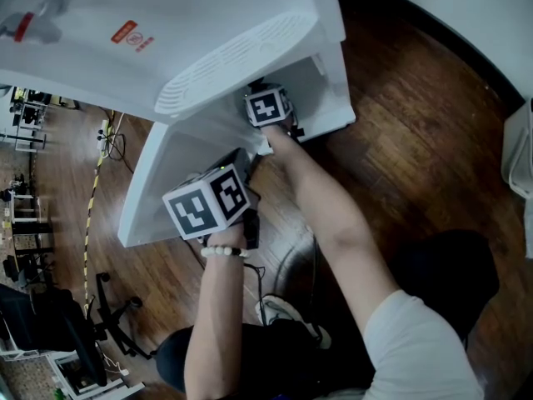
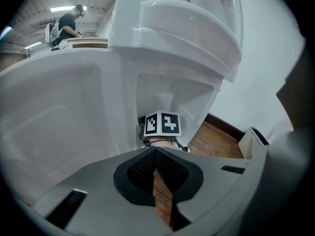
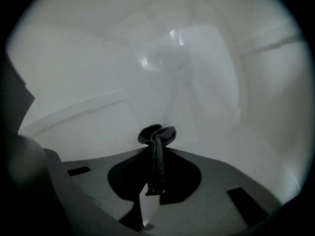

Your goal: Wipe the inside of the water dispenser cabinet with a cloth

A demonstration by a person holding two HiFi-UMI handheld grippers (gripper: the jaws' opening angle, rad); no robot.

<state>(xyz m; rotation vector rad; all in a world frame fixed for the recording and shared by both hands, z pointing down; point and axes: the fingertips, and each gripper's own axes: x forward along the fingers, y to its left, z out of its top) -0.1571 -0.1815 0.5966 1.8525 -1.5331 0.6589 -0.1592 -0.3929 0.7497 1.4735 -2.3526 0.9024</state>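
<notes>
Dark cloth [image 3: 157, 134] pinched by right claw [image 3: 154, 151], cabinet interior [image 3: 98, 82] dim, left claw [image 2: 155, 150] pressed together

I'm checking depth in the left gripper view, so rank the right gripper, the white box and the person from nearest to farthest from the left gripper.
1. Right gripper: straight ahead, inside the cabinet.
2. White box: low at right, beyond the cabinet.
3. Person: upper left, far in the background.
</notes>
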